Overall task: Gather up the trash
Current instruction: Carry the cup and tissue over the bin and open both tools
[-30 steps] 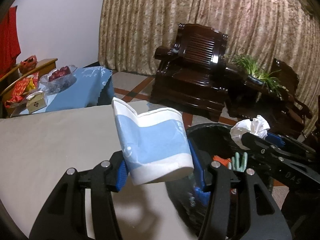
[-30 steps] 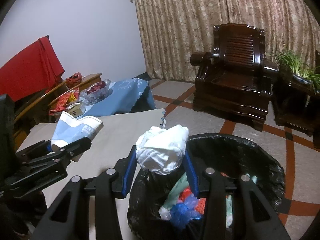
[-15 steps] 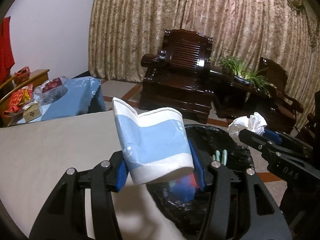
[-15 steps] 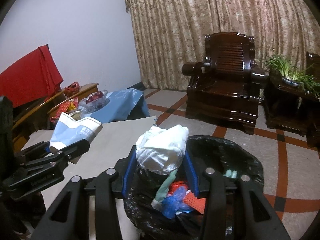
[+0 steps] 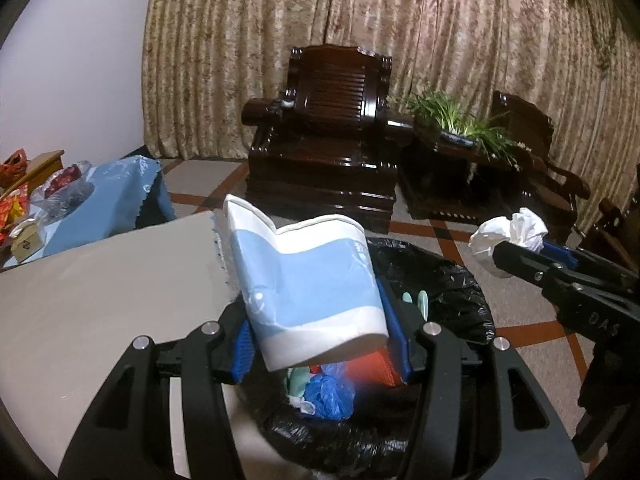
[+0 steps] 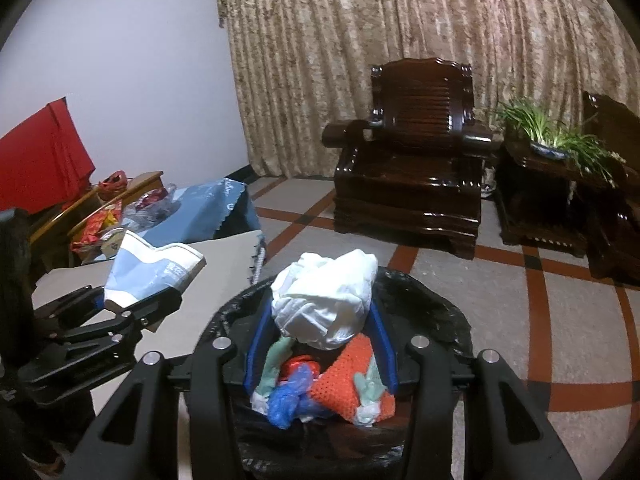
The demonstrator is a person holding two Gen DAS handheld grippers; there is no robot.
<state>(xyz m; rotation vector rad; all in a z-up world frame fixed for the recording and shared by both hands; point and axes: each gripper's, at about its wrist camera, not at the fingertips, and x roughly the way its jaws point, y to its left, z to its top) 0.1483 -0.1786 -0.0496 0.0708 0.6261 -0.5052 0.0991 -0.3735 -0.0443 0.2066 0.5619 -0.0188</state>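
Observation:
My left gripper is shut on a crushed blue and white paper cup, held over the near rim of the black-lined trash bin. The cup also shows in the right wrist view. My right gripper is shut on a crumpled white tissue wad, held above the bin. The tissue also shows in the left wrist view at the right. The bin holds blue, orange and green trash.
A beige table top lies left of the bin. A blue-covered low table with snacks stands behind it. Dark wooden armchairs and a potted plant stand before the curtains. The tiled floor lies right of the bin.
Both grippers have moved forward and over the bin with their loads. The bin's contents now show under both grippers. Both grips are unchanged.

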